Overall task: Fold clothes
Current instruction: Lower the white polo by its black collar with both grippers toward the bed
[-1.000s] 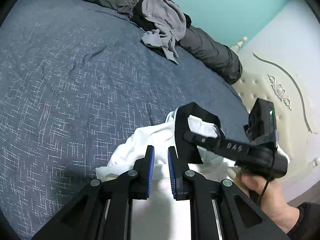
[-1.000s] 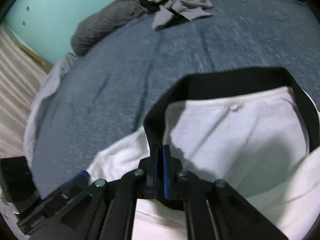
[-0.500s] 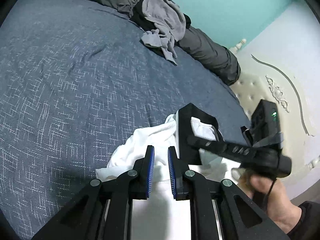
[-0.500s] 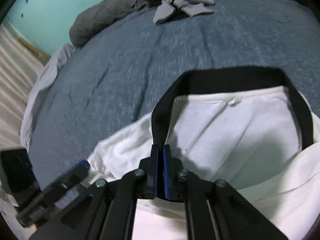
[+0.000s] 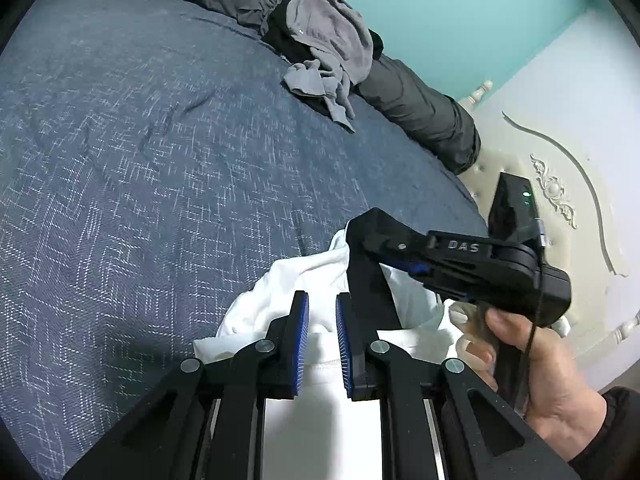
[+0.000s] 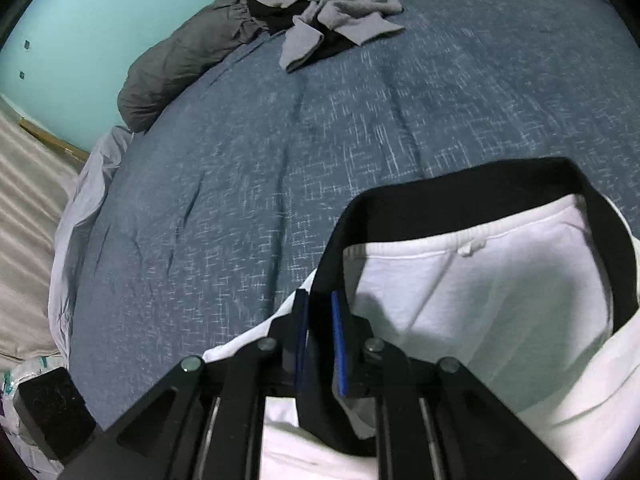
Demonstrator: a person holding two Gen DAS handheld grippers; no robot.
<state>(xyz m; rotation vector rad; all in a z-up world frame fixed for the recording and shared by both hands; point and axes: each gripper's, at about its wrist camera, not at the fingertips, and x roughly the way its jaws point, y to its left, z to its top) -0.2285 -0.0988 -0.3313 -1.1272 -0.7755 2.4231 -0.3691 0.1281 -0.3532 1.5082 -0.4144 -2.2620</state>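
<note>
A white top [image 5: 296, 280] [image 6: 480, 300] with a black collar [image 6: 460, 176] [image 5: 366, 288] lies bunched at the near edge of the blue bedspread [image 5: 140, 160]. My right gripper [image 6: 318, 300] [image 5: 394, 250], held by a hand [image 5: 540, 360], has the collar band running between its blue pads. The jaws are easing apart and a gap shows beside the band, which still hangs raised from the tip. My left gripper [image 5: 322, 320] sits at the top's left part, pads a little apart with white cloth filling the gap.
A heap of grey clothes [image 5: 332, 40] [image 6: 332, 4] lies at the far side against a dark rolled blanket [image 5: 420, 108] [image 6: 180, 64]. A cream headboard [image 5: 540, 200] stands on the right. The bed's edge with a pale sheet [image 6: 68, 220] shows at the left.
The right gripper's pads, tight on the collar before, now stand slightly apart. That gripper has shifted a little sideways and rolled. The left gripper has kept still.
</note>
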